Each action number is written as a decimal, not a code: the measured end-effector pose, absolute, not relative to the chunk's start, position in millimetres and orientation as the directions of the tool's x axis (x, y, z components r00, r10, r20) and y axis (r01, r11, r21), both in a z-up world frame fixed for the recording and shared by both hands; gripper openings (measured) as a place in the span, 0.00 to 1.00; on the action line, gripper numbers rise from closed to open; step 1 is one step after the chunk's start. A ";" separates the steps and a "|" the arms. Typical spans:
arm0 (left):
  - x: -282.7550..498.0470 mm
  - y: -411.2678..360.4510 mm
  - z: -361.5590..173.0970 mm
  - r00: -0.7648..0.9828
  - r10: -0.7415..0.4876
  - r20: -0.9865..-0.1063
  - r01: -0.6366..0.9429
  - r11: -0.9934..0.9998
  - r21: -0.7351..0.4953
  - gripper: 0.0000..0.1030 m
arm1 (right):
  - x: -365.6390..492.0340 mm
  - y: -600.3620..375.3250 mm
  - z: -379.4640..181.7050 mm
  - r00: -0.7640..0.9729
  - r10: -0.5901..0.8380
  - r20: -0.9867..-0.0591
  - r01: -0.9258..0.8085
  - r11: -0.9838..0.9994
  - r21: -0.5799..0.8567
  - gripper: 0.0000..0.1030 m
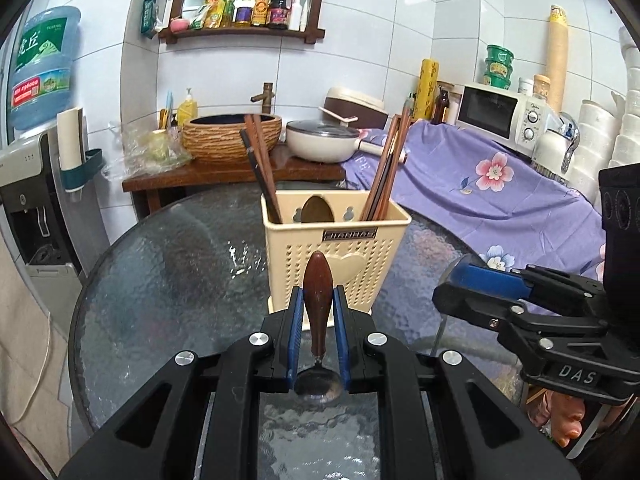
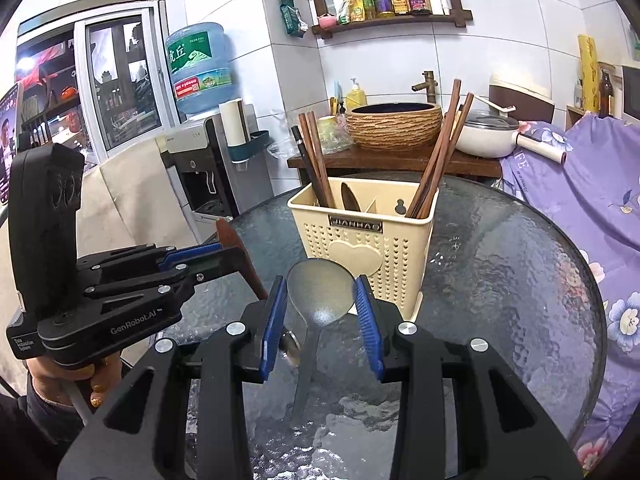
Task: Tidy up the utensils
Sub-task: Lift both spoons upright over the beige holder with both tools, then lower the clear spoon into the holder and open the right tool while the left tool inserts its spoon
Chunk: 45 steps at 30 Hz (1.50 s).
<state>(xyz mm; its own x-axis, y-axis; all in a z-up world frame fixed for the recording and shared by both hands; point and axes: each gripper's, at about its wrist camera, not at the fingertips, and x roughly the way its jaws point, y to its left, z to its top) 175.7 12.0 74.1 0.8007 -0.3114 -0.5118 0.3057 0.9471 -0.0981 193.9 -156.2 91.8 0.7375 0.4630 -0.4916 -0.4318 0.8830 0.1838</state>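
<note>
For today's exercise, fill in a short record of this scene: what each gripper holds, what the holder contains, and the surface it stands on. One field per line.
left gripper: shut on the wooden-handled spoon, handle end pointing forward
right gripper: shut on the metal spoon, clamped at the bowl, handle hanging toward the camera
utensil holder: cream, perforated, divided; upright
holder contents: chopsticks at both ends, one dark spoon in the middle
surface: round glass table
</note>
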 end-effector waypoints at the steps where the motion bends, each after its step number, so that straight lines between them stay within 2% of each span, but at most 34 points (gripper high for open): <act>1: 175.5 11.2 78.3 0.804 -0.315 -0.505 0.311 0.946 -0.095 0.14 | 194.8 -157.7 94.3 0.737 0.466 -0.489 -0.433 0.882 0.187 0.35; 5: 174.5 9.9 99.8 0.816 -0.334 -0.472 0.331 0.939 -0.092 0.14 | 202.0 -162.3 113.3 0.739 0.481 -0.472 -0.443 0.874 0.198 0.35; 12: 182.1 9.6 157.3 0.848 -0.369 -0.381 0.357 0.928 -0.105 0.14 | 221.7 -165.7 168.8 0.803 0.451 -0.389 -0.428 0.891 0.150 0.35; 20: 224.4 4.1 205.4 0.902 -0.301 -0.308 0.281 0.953 -0.109 0.14 | 262.0 -159.6 213.3 0.908 0.310 -0.282 -0.315 0.949 0.028 0.35; 27: 272.1 6.6 177.3 0.902 -0.238 -0.361 0.199 0.970 -0.143 0.14 | 284.8 -153.1 189.2 0.938 0.235 -0.255 -0.255 0.966 -0.046 0.35; 37: 280.3 -1.0 120.6 0.862 -0.234 -0.449 0.197 0.972 -0.128 0.14 | 291.4 -148.2 118.8 0.910 0.223 -0.350 -0.254 0.966 -0.045 0.35; 45: 282.6 -1.7 95.3 0.836 -0.235 -0.496 0.204 0.972 -0.117 0.14 | 292.9 -149.5 92.2 0.887 0.220 -0.406 -0.255 0.966 -0.033 0.35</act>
<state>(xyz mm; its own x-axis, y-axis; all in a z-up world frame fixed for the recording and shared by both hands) 282.6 -1.7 95.3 0.8358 -0.2348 -0.4962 0.2036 0.9720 -0.1169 292.9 -149.5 92.2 0.8871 0.2200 -0.4058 -0.2548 0.9664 -0.0330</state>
